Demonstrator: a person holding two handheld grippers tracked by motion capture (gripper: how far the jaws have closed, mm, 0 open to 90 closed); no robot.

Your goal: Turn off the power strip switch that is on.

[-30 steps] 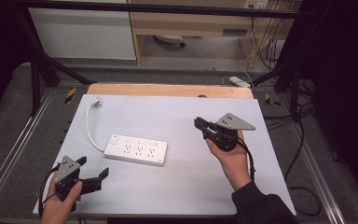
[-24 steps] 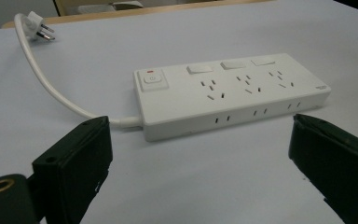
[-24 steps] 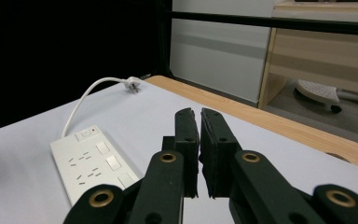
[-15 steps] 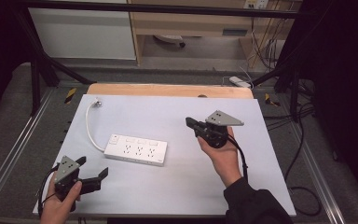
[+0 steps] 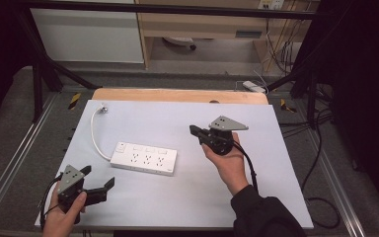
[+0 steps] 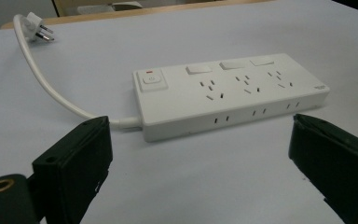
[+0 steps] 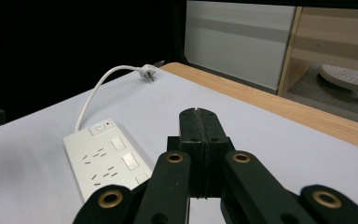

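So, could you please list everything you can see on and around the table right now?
Power strip: one, white, left of centre on the table, lying flat with sockets up.
Cord: one, white, curving from the strip's left end toward the far left corner.
Plug: one, white with metal pins, lying at the far left of the table.
Table cover: one, pale grey-white, across the tabletop.
Wooden edge: one, light brown, along the far side.
Left gripper: one, black, near left corner, jaws wide apart, holding nothing.
Right gripper: one, black, right of the strip, held above the table, jaws closed together, holding nothing.
Hands: two, one on each gripper.
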